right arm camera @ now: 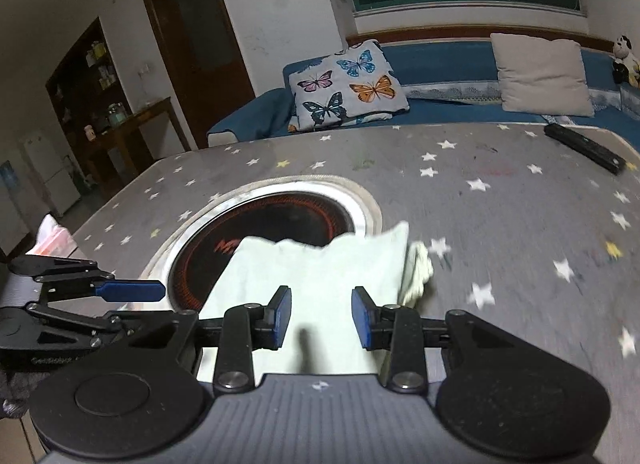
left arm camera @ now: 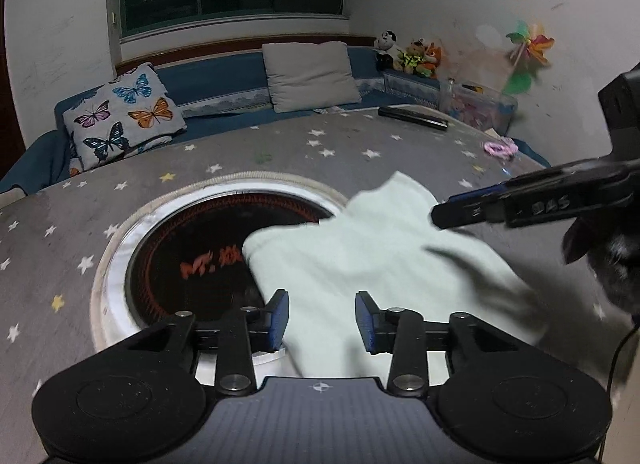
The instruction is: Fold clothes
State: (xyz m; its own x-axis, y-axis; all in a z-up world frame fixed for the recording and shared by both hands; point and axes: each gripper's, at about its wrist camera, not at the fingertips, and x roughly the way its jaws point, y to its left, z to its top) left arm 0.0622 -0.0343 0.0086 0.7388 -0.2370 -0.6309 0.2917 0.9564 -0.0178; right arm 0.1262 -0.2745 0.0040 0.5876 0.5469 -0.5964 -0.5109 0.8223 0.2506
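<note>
So the table [left arm camera: 360, 136] has a grey cover dotted with white and yellow stars, and a round black cooktop [left arm camera: 208, 256] with a red ring pattern and a pale metal rim sits sunk into it. Behind the cooktop there's a blue sofa [left arm camera: 224, 76] under a dark window, with a butterfly-print pillow [left arm camera: 124, 116] and a plain beige cushion [left arm camera: 312, 76].

The pale mint cloth [left arm camera: 360, 264], soft and a bit rumpled, lies flat, half over the cooktop's near-right edge, half on the table cover.

Left gripper [left arm camera: 321, 320]: blue pads spread apart, nothing between them, over the cloth's near edge. Right gripper [right arm camera: 321, 318]: same, jaws apart.

Only the left view catches the plush toys [left arm camera: 412, 54] and pinwheel [left arm camera: 528, 52]; only the right view shows the brown door [right arm camera: 200, 28], the shelves [right arm camera: 88, 76], and a bunched-up corner at the cloth's right edge. A black remote [right arm camera: 584, 148] lies far right of the cooktop.
</note>
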